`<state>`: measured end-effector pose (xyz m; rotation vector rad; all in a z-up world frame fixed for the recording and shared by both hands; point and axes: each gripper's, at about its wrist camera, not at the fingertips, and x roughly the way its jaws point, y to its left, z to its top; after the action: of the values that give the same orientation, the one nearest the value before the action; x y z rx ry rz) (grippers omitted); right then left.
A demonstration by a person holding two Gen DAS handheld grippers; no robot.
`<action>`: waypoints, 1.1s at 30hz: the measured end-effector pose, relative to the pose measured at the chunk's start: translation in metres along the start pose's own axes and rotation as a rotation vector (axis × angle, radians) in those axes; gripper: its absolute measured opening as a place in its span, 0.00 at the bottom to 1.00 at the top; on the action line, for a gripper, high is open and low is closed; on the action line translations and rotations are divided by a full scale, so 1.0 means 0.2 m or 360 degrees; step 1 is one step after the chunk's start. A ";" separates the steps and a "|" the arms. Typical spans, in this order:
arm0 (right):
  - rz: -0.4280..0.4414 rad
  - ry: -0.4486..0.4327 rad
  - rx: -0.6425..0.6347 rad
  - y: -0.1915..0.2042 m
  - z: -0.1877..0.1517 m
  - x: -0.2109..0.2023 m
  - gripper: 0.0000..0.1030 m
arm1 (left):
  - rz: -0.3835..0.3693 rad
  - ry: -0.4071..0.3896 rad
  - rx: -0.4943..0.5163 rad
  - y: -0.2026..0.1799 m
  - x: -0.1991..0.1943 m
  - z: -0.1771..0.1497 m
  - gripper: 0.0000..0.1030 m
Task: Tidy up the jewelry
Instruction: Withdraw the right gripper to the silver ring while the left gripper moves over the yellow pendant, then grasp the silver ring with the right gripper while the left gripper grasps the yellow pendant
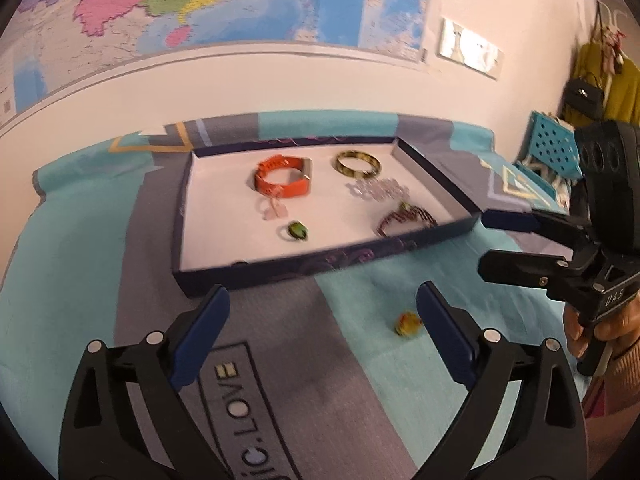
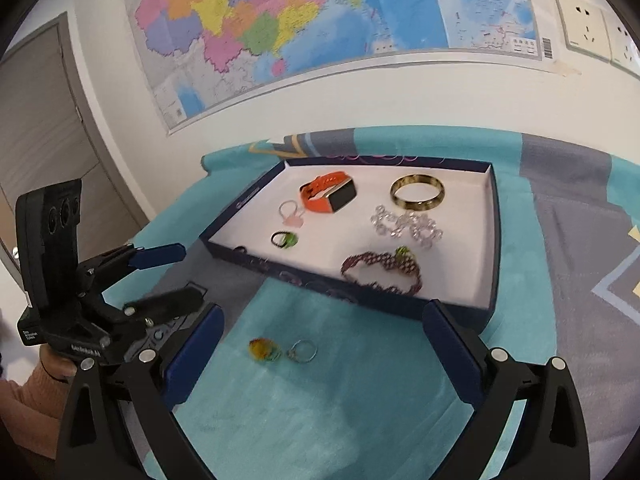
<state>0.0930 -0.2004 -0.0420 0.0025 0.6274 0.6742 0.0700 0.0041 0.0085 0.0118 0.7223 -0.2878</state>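
Both the left gripper (image 1: pixel 322 322) and the right gripper (image 2: pixel 324 338) stand wide apart, empty. The tray (image 2: pixel 494 240) holds most of the jewelry at twelve o'clock; a yellow ring (image 2: pixel 262 349) and silver ring (image 2: pixel 303 351) lie on the cloth (image 2: pixel 340 400) before it.

Matt woven cloth (image 2: pixel 360 400) covers the surface. Tray (image 2: pixel 495 240): dark printed card walls, matt white lining. Watch strap (image 2: pixel 316 196): orange rubbery plastic. Bangle (image 2: pixel 417 192): glossy, gold-toned. Clear glossy beads (image 2: pixel 408 226); thin shiny metal ring (image 2: pixel 303 351).
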 end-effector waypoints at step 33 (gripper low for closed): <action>-0.0113 0.0214 -0.0036 0.03 -0.17 0.12 0.51 | -0.0164 0.0286 0.0202 -0.23 0.20 -0.08 0.32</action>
<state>0.0858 -0.1886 -0.0808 -0.0863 0.7459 0.6159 0.0757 -0.0481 -0.0258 0.1222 0.8834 -0.4346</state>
